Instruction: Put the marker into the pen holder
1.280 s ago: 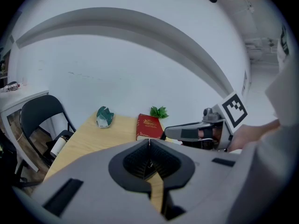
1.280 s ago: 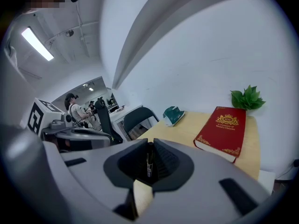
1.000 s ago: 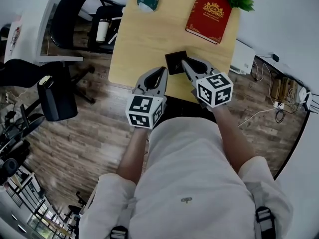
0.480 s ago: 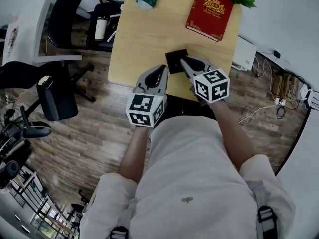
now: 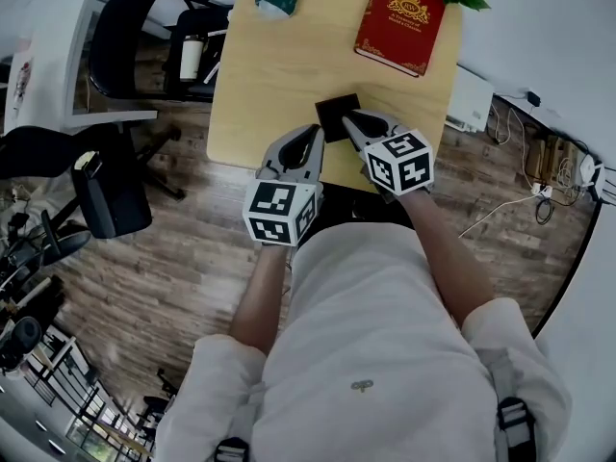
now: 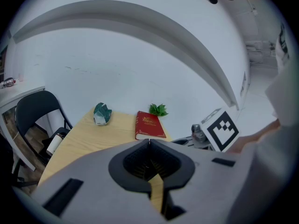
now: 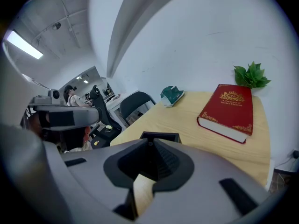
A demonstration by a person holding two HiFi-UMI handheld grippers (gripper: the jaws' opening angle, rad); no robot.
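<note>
Just one pen holder (image 5: 334, 114), two closed claws (image 5: 315, 133) (image 5: 350, 119)

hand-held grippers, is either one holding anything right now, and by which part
Nothing is held. The left hand-held gripper and the right hand-held gripper both have their jaws together, with nothing between them.

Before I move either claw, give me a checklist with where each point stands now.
1. Marker located: not ok; none shows in any view.
2. Left claw empty: ok; jaws together, nothing between.
3. Right claw empty: ok; jaws together, nothing between.
4. Claws open for a grasp: not ok; both shut.
5. Pen holder within reach: ok; it stands near the table's front edge, just ahead of the right claw.
6. Holder's inside free: cannot tell; the interior is dark.
</note>
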